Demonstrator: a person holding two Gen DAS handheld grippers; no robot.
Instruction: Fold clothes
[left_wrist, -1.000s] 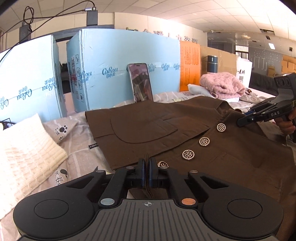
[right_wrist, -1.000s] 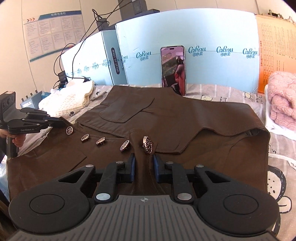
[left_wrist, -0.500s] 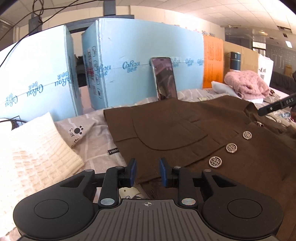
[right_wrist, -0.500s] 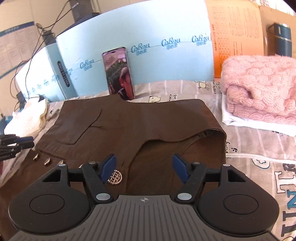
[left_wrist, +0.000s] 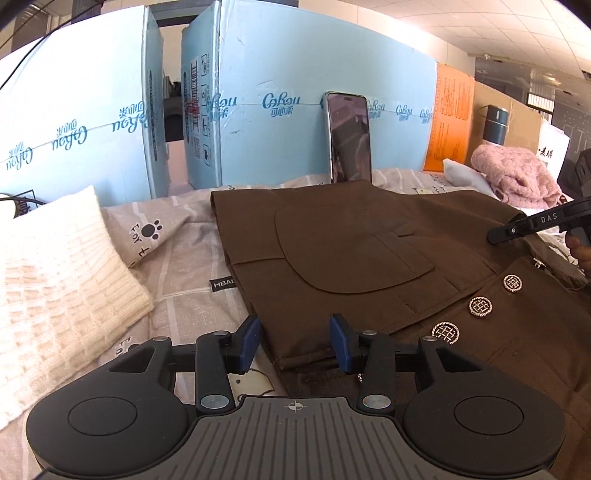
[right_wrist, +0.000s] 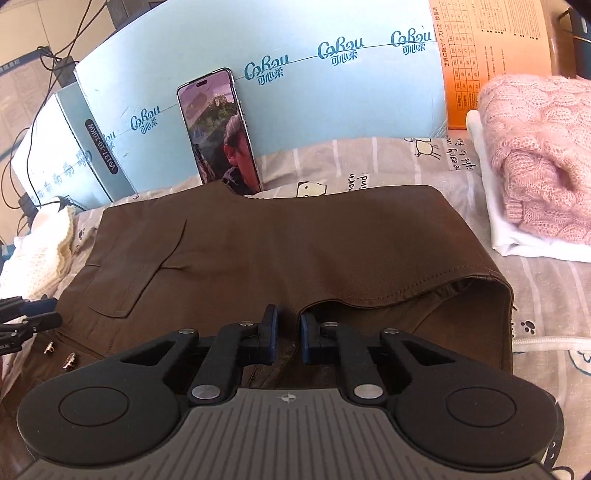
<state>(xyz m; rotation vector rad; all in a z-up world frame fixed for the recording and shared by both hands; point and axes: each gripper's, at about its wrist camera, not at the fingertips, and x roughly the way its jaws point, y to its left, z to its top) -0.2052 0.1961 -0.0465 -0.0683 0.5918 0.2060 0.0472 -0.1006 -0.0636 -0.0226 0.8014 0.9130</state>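
Both grippers have changed since a moment ago: the left gripper (left_wrist: 294, 341), half-parted then, now has its blue-padded fingers wide apart, while the right gripper (right_wrist: 284, 334), which was spread wide, has narrowed to a slim gap with brown cloth showing in it; whether it pinches that cloth I cannot tell.

The brown jacket (left_wrist: 369, 251) lies folded on the striped, cartoon-printed bedsheet (left_wrist: 184, 258), a smooth, matte woven cloth with a rounded patch pocket and stitched seams. Its near folded corner sits between the left gripper's open fingers, not clamped. A row of round metal buttons (left_wrist: 480, 306) with a lattice pattern runs to the right of that gripper. From the right wrist view the jacket's upper layer curls over in a soft arch just ahead of the fingertips.

A chunky cream knit (left_wrist: 55, 288) lies to the left, a fuzzy pink cable-knit sweater (right_wrist: 535, 147) to the right on a white folded cloth. A glossy phone (right_wrist: 221, 136) leans upright against pale blue cartons (left_wrist: 314, 122) behind the jacket.
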